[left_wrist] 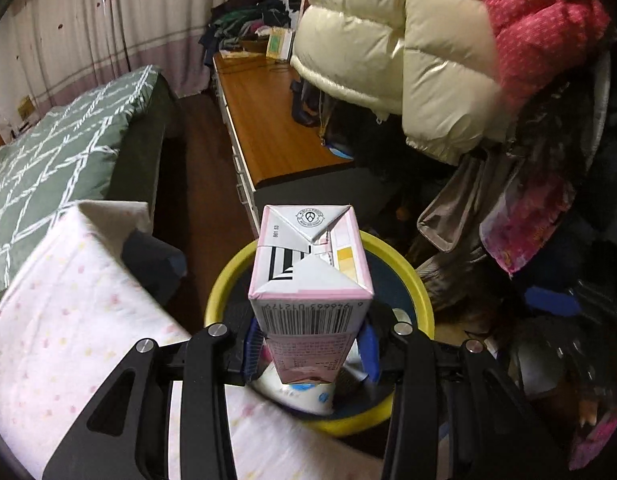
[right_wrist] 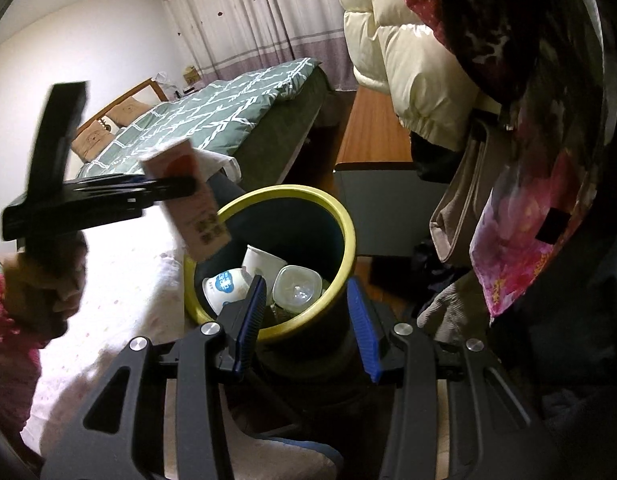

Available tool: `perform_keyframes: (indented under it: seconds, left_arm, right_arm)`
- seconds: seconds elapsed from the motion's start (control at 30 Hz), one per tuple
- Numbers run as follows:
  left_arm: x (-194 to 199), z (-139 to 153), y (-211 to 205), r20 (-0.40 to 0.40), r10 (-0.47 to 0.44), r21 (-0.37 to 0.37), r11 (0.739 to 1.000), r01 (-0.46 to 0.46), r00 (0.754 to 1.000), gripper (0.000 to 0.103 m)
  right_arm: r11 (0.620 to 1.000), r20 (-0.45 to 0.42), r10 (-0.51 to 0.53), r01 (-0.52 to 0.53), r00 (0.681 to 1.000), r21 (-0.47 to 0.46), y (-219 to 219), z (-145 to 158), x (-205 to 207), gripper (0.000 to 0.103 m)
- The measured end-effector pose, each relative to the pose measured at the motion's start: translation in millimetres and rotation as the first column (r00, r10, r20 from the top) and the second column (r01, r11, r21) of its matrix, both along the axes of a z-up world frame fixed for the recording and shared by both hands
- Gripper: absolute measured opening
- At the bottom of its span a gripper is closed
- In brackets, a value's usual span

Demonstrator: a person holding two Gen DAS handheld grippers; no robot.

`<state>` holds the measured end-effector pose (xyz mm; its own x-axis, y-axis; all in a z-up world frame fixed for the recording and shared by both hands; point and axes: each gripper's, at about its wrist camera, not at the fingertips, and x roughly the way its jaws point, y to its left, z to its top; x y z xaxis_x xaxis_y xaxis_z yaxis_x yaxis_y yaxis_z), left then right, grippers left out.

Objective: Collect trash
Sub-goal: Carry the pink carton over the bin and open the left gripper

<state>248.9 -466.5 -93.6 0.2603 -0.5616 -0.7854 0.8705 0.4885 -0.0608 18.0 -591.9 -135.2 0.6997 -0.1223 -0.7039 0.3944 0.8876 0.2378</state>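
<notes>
Dim indoor light, strong fisheye bending at edges. Bed cover glares white. Left gripper motion-blurred.

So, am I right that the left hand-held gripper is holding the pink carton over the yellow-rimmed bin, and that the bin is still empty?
Not quite: the bin is not empty. The right wrist view shows white cups and a clear plastic container inside. The rest holds: the left hand-held gripper holds the pink carton over it.

Carton: printed paperboard, smooth, slight sheen. Bin: smooth plastic, yellow rim. Cups inside: matt paper. Gripper pads: ribbed blue rubber. Puffer jacket: glossy quilted fabric. Desk: smooth wood-grain surface.
</notes>
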Motion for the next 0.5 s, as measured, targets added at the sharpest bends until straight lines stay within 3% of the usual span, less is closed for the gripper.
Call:
perform_keyframes:
  seconds: [0.1,0.17,0.23,0.3,0.43,0.5]
  left_arm:
    - [1,-13,-14,-0.009,0.007,0.012,1.000,-0.007,1.000,0.041]
    - [2,-19,-20,-0.008,0.013,0.021,1.000,-0.013,1.000,0.050]
    - [1,-22,-25,-0.010,0.019,0.019,1.000,-0.019,1.000,0.069]
    - [1,-22,-24,-0.017,0.031,0.008,0.999,-0.031,0.999,0.071]
    - [-5,-4,4,-0.038,0.068,-0.028,0.997,-0.069,0.997,0.073]
    - [-11,12,31,-0.031,0.104,-0.062,0.992,-0.106,0.994,0.083]
  right_arm:
    - [1.000,-0.009,-0.001,0.001,1.000,0.002,0,-2,-1,0.041]
    - [1.000,-0.012,-0.002,0.002,1.000,0.003,0,-4,-2,0.041]
    - [1.000,-0.015,-0.003,0.003,1.000,0.001,1,-3,-4,0.041]
    - [1.000,-0.015,-0.003,0.003,1.000,0.004,2,-3,-4,0.041]
    - [1.000,-0.008,0.008,-0.008,1.000,-0.002,10,2,-8,0.041]
    - [1.000,-0.005,0.024,-0.024,1.000,-0.006,16,4,-8,0.041]
